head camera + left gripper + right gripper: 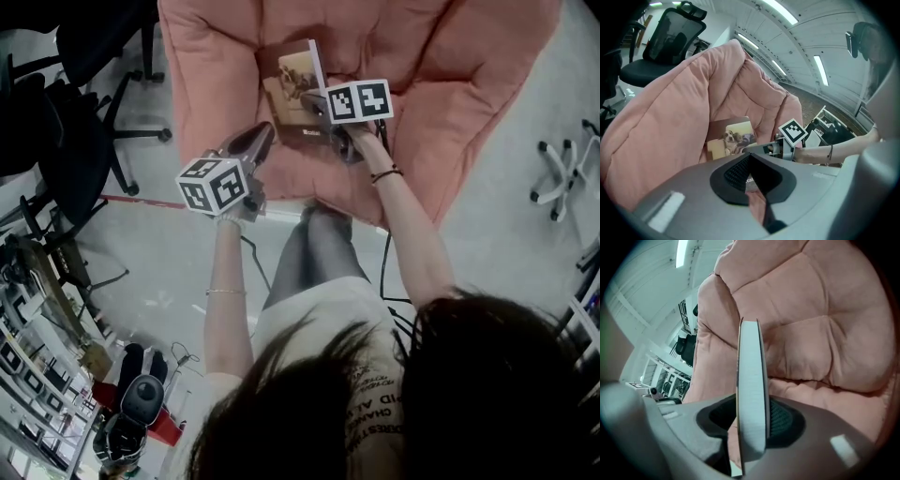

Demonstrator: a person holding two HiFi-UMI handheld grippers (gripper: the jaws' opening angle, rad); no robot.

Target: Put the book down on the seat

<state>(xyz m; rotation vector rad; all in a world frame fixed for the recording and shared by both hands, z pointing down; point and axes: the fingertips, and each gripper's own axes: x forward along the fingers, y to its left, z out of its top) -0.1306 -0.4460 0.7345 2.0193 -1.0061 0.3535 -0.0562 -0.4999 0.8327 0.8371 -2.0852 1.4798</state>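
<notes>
A thin book (298, 80) with a dog picture on its cover hangs tilted just above the pink padded seat (441, 84). My right gripper (315, 99) is shut on its lower edge. In the right gripper view the book (752, 390) stands edge-on between the jaws of the right gripper (752, 425), with the seat's cushions (811, 333) behind it. My left gripper (255, 141) hovers at the seat's front edge, left of the book, shut and holding nothing. From the left gripper (752, 177) I see the book (733, 139) and the right gripper (771, 149) against the pink seat (670, 108).
Black office chairs (94, 94) stand to the left of the seat. A white chair base (561, 173) is on the floor at right. Cluttered shelving (37, 356) and a red object (150, 422) lie at lower left. The person's legs (319, 253) are in front of the seat.
</notes>
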